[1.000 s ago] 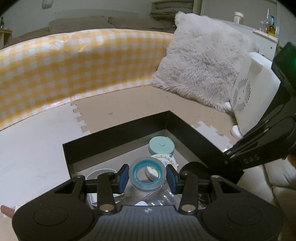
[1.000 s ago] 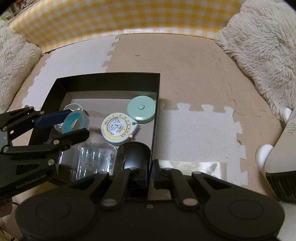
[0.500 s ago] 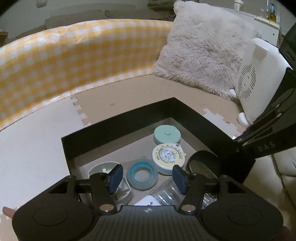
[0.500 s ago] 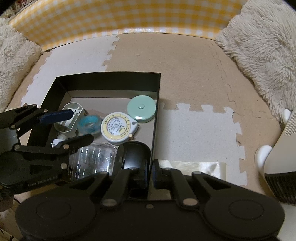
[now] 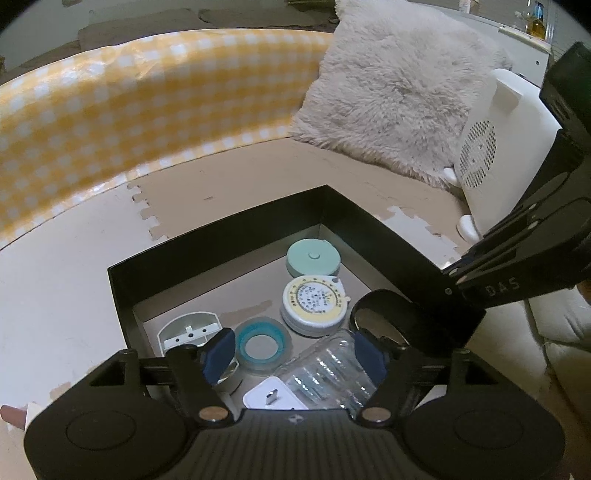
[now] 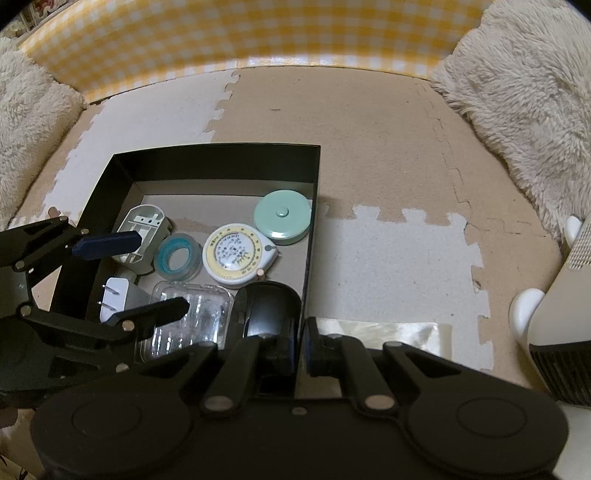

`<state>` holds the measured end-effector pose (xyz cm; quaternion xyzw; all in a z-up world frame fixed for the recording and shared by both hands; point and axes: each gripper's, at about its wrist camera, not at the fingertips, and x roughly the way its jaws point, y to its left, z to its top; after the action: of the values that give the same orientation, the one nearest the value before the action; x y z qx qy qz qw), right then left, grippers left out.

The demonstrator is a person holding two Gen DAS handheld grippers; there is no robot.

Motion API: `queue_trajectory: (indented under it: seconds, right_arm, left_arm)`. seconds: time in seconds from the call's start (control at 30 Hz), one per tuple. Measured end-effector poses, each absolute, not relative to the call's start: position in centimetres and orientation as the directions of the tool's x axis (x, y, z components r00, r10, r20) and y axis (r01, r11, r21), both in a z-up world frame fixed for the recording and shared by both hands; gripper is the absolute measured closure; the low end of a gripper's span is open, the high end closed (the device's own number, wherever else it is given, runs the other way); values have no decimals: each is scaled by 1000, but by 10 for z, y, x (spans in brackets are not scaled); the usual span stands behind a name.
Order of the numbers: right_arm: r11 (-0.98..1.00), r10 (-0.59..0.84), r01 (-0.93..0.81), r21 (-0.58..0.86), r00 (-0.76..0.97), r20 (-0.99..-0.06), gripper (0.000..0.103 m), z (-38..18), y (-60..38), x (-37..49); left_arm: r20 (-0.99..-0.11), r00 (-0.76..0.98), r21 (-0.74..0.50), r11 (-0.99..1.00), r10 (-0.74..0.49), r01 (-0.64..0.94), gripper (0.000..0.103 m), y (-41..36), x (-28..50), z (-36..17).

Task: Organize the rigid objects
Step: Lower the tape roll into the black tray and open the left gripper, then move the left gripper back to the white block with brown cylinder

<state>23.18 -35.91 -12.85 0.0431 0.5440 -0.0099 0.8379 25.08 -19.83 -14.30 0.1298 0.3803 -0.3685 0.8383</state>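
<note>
Your left tongs (image 5: 291, 354) hang spread wide over the near end of the shallow black rectangular box (image 6: 218, 152), gripping nothing, their blue-padded fingers (image 6: 107, 243) parted above the contents. The teal-and-clear ring of tape (image 5: 262, 341) lies flat on the grey box floor, seen between those fingers in the left wrist view, beside the round white-and-yellow tape measure (image 5: 316, 304). Just beyond that sits the mint-green round tape measure (image 5: 313, 257), in the far corner against the box wall. To the tape ring's other side rests a white plastic bracket with an arched end (image 5: 190, 328). Nearer to you lie a clear plastic clamshell case (image 6: 188, 314) and a white plug adapter with metal prongs (image 6: 112, 299), side by side on the floor of the box.

Your right tongs (image 6: 301, 345) are clenched on the box's near right wall, one finger inside and one outside. A black rounded object (image 6: 271, 306) sits inside that corner, right by the tongs; what it is cannot be told.

The box stands on a floor of beige and white interlocking foam mats (image 6: 388, 155), ringed by a yellow gingham barrier (image 6: 236, 33) and fluffy cream cushions (image 5: 395, 96).
</note>
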Motion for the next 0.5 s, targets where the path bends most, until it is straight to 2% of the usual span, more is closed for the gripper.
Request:
queue_trajectory:
  seconds: [0.1, 0.17, 0.37, 0.5]
  right_arm:
    - [996, 32, 66, 64, 409, -912, 97, -129, -359, 232]
    - [996, 31, 66, 64, 409, -912, 97, -129, -359, 232]
    - [995, 33, 67, 67, 412, -911, 97, -129, -359, 232]
    - [995, 35, 68, 69, 413, -910, 97, -129, -360, 231]
  left_arm:
    - [-730, 440, -68, 696, -524, 715, 24, -197, 250, -139]
    - [-726, 443, -71, 698, -526, 712, 16, -197, 250, -135]
    - [-714, 461, -71, 710, -526, 700, 2, -194, 250, -122]
    - [-704, 475, -64, 714, -527, 698, 0, -193, 249, -115]
